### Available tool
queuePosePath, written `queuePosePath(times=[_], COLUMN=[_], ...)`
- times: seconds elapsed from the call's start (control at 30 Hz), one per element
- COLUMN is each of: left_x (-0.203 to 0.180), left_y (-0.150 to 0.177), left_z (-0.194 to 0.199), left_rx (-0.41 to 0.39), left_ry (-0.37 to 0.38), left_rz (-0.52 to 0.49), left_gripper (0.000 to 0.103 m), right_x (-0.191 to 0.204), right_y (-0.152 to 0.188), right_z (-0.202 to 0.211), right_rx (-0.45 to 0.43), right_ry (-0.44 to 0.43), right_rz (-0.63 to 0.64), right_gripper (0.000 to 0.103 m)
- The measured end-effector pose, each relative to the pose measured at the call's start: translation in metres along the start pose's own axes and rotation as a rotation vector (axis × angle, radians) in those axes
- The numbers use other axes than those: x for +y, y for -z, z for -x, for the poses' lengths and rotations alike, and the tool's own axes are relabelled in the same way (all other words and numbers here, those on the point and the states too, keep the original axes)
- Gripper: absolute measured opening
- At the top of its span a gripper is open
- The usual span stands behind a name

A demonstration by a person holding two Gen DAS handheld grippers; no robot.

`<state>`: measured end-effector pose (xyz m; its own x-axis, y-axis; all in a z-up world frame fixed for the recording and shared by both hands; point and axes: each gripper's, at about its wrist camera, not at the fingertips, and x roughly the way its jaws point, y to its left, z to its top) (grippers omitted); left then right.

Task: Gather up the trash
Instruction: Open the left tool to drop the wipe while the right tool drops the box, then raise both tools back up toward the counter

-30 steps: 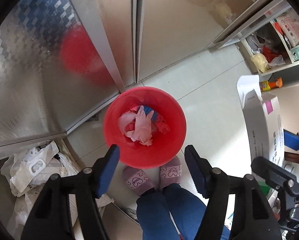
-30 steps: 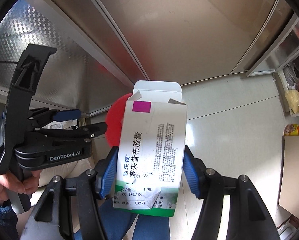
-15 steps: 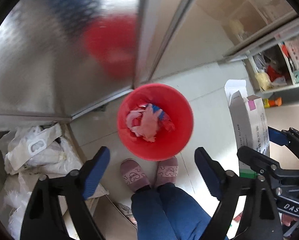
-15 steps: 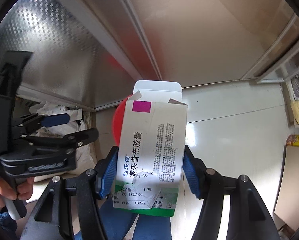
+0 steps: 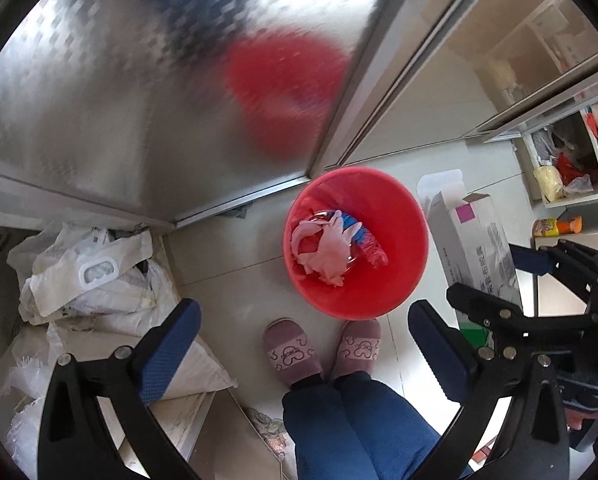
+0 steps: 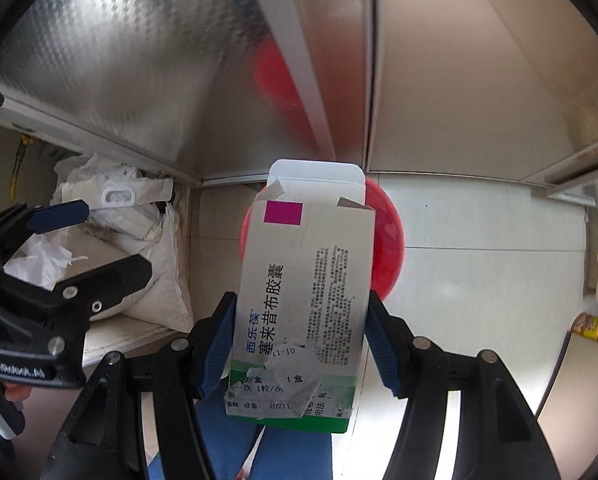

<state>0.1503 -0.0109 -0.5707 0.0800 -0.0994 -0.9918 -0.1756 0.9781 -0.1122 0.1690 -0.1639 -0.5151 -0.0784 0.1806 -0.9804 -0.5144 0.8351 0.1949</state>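
Observation:
A red bin (image 5: pixel 399 240) stands on the tiled floor by a metal cabinet corner, with white and blue trash (image 5: pixel 331 248) inside. My right gripper (image 6: pixel 299 340) is shut on an open white medicine box (image 6: pixel 303 300) with a magenta square and a green base; it holds the box above the bin (image 6: pixel 389 248), mostly covering it. The box (image 5: pixel 475 240) and right gripper (image 5: pixel 519 284) also show in the left wrist view, right of the bin. My left gripper (image 5: pixel 299 352) is open and empty, above the floor left of the bin. It shows in the right wrist view (image 6: pixel 91 240).
White crumpled bags (image 5: pixel 91 276) lie on a low ledge at left. The person's slippers (image 5: pixel 291 352) and blue-trousered legs stand just before the bin. Shelves with packets (image 5: pixel 567 168) and an orange bottle (image 5: pixel 555 226) are at right. A metal cabinet (image 5: pixel 139 100) stands behind.
My left gripper has swung left, so the bin has shifted right in its view. My right gripper has carried the box left, over the bin.

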Motion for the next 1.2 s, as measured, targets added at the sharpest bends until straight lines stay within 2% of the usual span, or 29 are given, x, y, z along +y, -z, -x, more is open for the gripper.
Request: queuePosePath(times=[0.2,0.23,0.27,0.33,0.43,0.53,0.63,0.83,0.93,1.03,1.2], left_x=[0.006,0.007,0.008,0.009,0.009,0.005,0.001,-0.017,-0.030,-0.043,-0.052], left_y=[0.004,0.004,0.005,0.006,0.008,0.009,0.011,0.016,0.020,0.023,0.025], left_z=[-0.001,-0.001,0.000,0.002,0.009,0.025,0.051,0.115,0.158,0.201,0.270], left_rx=[-0.001,-0.002,-0.005,-0.008,-0.011,-0.019,-0.043,-0.088,-0.125,-0.159,-0.207], left_ry=[-0.023,-0.021,-0.019,-0.018,-0.020,-0.027,-0.024,-0.017,-0.012,-0.031,-0.035], left_rz=[-0.005,-0.001,0.003,0.008,0.004,-0.004,-0.007,-0.048,-0.081,-0.112,-0.106], left_gripper=[0.103,0.103,0.103,0.103,0.103,0.103,0.103,0.103,0.103,0.103,0.103], right_x=[0.011,0.010,0.008,0.005,0.003,0.003,0.006,0.011,0.017,0.016,0.019], right_y=[-0.002,-0.002,-0.002,0.000,0.003,0.007,0.012,0.028,0.034,0.038,0.041], right_z=[-0.007,-0.007,-0.007,-0.006,-0.001,0.015,0.039,0.101,0.135,0.175,0.244], right_rx=[0.001,0.005,0.009,0.014,0.030,0.027,0.013,-0.045,-0.072,-0.109,-0.169], right_ry=[0.057,0.071,0.083,0.089,0.062,0.067,0.081,0.110,0.177,0.150,0.142], right_rz=[0.049,0.045,0.035,0.010,0.003,0.008,0.002,-0.029,-0.031,-0.084,-0.122], right_gripper=[0.061,0.064,0.073,0.081,0.083,0.091,0.091,0.100,0.102,0.102,0.102])
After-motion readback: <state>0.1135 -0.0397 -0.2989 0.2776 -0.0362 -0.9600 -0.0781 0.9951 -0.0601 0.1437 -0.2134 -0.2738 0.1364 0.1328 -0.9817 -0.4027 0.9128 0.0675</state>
